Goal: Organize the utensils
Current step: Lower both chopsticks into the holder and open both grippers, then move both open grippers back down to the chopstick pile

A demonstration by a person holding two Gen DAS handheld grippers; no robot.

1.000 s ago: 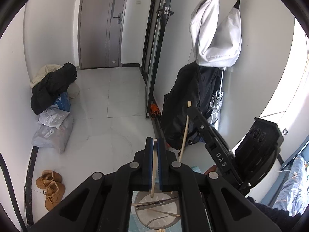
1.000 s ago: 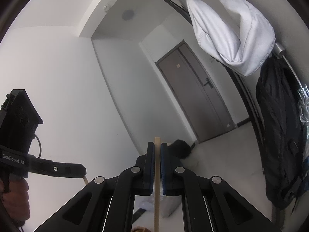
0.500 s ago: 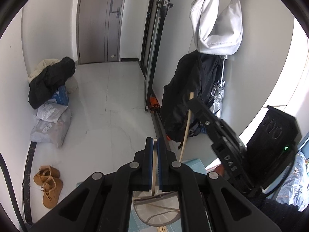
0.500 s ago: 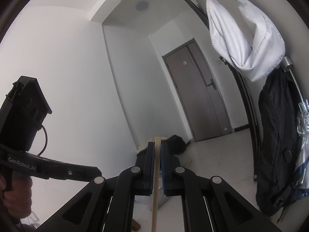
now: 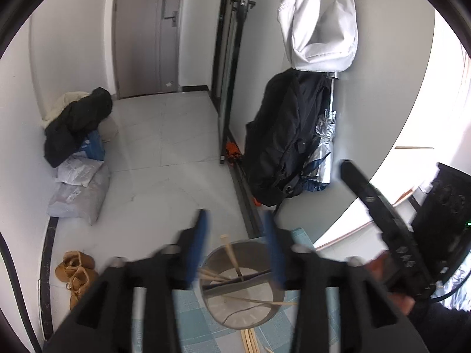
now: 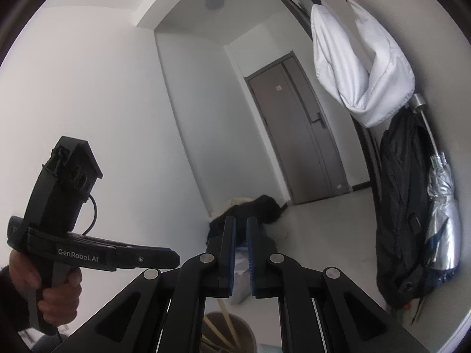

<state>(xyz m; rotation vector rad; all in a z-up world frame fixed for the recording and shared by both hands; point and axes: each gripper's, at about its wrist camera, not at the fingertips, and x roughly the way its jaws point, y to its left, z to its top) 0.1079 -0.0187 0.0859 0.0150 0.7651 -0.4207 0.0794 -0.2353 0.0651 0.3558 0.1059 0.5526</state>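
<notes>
My left gripper (image 5: 235,235) is open and empty, its blue pads wide apart above a grey metal utensil cup (image 5: 217,300). Wooden chopsticks (image 5: 231,254) stand and lean inside the cup. More chopsticks (image 5: 250,341) lie on the blue checked cloth (image 5: 188,317) beside it. My right gripper (image 6: 240,235) is slightly open with nothing between its pads; the cup's rim (image 6: 250,331) and chopsticks (image 6: 228,322) show just below it. The right gripper's body (image 5: 382,217) shows at the right of the left wrist view, and the left gripper's body (image 6: 88,253) at the left of the right wrist view.
A black backpack (image 5: 282,141), a silver umbrella (image 5: 323,153) and a white bag (image 5: 318,29) hang on the wall to the right. On the floor lie a pile of clothes (image 5: 76,120), grey parcels (image 5: 79,194) and brown shoes (image 5: 76,273).
Both grippers have let go of their chopsticks, which now stand in the cup. The left gripper opened wide and the right one opened slightly.
</notes>
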